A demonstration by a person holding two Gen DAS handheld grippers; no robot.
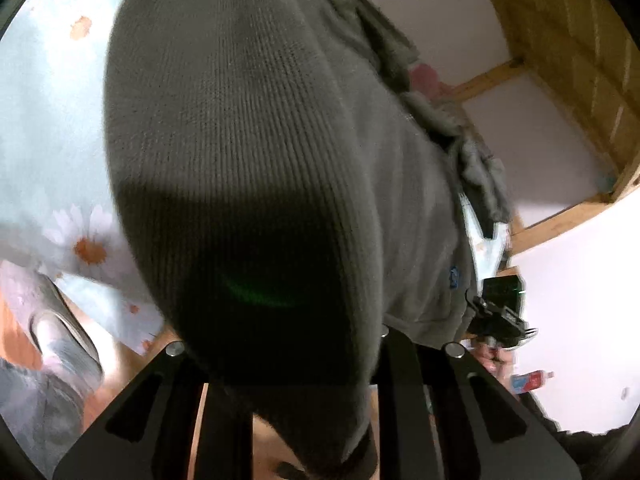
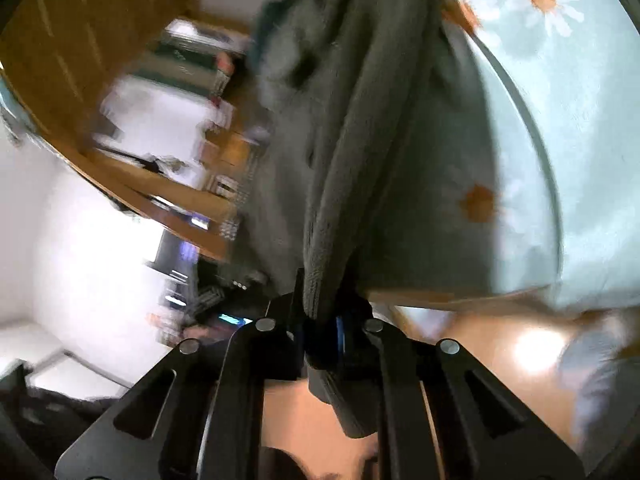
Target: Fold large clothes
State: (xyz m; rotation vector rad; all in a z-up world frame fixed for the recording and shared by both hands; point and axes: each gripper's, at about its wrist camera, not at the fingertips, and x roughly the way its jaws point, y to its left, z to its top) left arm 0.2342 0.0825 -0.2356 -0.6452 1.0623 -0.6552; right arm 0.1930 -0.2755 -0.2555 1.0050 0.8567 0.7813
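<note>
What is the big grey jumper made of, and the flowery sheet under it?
The grey jumper looks like soft knitted yarn, maybe wool or cotton: fine ribbed rows of stitches show, with a matt surface. The flowery sheet looks like thin, smooth woven cloth with printed daisies; which fibre it is cannot be told.

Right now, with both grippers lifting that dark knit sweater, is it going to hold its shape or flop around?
Probably floppy: the sweater hangs in loose folds from the right gripper. Its ribbed knit drapes over the left gripper, so it likely sags and stretches.
</note>
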